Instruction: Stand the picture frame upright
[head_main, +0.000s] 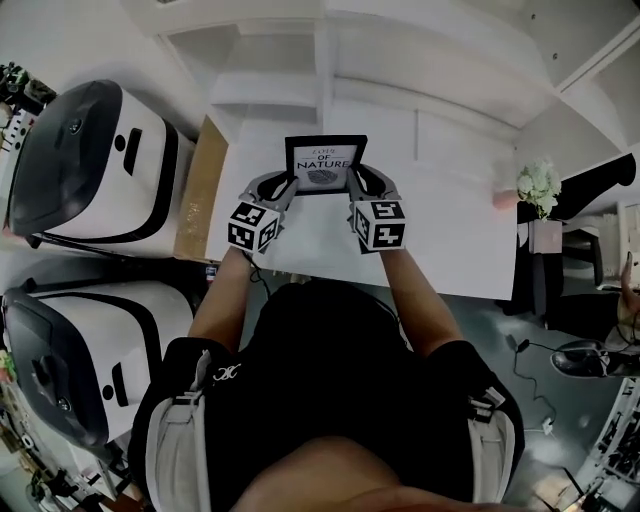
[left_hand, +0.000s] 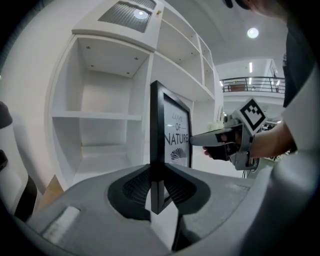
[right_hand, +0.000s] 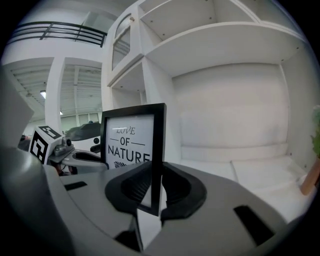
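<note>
left gripper and right gripper each clamp a side edge of the frame, upright near the table far edge; looks light, stiff, probably fragile.

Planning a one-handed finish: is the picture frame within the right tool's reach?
Yes, seemingly: the right tool is shut on the picture frame at its right edge, the left tool at its left.

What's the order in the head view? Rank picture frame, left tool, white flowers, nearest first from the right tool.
1. picture frame: clamped in the right tool.
2. left tool: on the frame's left edge.
3. white flowers: far right.
</note>
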